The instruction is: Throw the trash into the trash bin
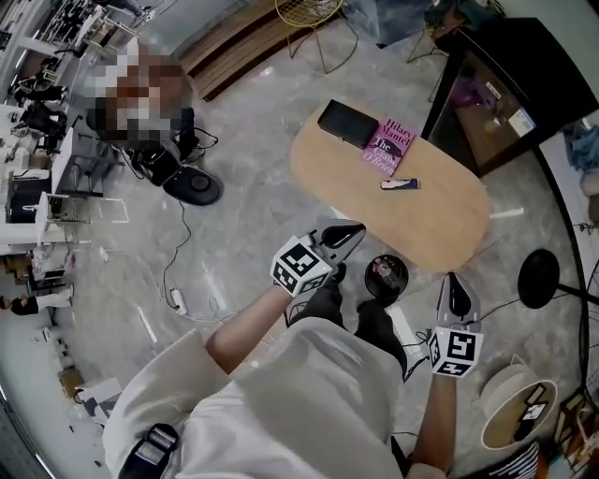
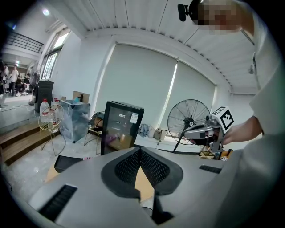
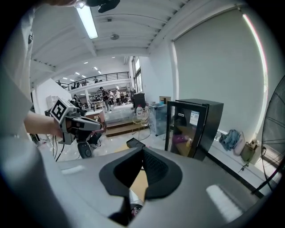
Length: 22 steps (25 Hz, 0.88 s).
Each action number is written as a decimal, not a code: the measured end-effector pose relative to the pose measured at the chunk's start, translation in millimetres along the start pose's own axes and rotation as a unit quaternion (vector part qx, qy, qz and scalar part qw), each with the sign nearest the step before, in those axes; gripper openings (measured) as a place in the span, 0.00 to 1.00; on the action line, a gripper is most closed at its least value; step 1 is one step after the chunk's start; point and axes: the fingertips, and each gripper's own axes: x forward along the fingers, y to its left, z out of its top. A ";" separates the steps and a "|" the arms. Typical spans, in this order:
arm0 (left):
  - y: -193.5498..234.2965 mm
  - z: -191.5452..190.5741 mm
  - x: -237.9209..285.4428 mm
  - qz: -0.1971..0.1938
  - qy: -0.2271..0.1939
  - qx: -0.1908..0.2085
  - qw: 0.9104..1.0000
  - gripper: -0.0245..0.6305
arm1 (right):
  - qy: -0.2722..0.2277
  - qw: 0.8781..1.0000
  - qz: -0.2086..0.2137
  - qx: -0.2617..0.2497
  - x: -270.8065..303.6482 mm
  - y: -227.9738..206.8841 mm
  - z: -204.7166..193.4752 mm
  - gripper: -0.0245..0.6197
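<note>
A small dark wrapper lies on the oval wooden table, next to a pink book and a black box. A round black bin stands on the floor at the table's near edge. My left gripper is shut and empty, hanging in the air just left of the bin. On the bin's right side my right gripper points at the table edge, its jaws together with nothing in them. In the gripper views both pairs of jaws meet at the tip over the tabletop.
A black glass-door cabinet stands behind the table. A fan base and a white round basket are at the right. Cables and a power strip lie on the floor at the left, a wire chair at the back.
</note>
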 end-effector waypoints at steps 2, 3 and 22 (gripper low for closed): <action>-3.7 -6.1 11.4 0.003 0.005 -0.001 1.000 0.05 | 0.006 1.000 0.008 0.002 5.5 -7.5 -8.2 0.05; -5.0 -9.6 17.2 0.005 0.007 -0.002 1.000 0.05 | 0.008 1.000 0.012 0.004 8.4 -10.7 -12.7 0.05; 34.7 -92.8 122.3 0.001 0.067 0.024 0.997 0.07 | 0.057 0.997 0.010 0.049 68.7 -39.5 -109.6 0.05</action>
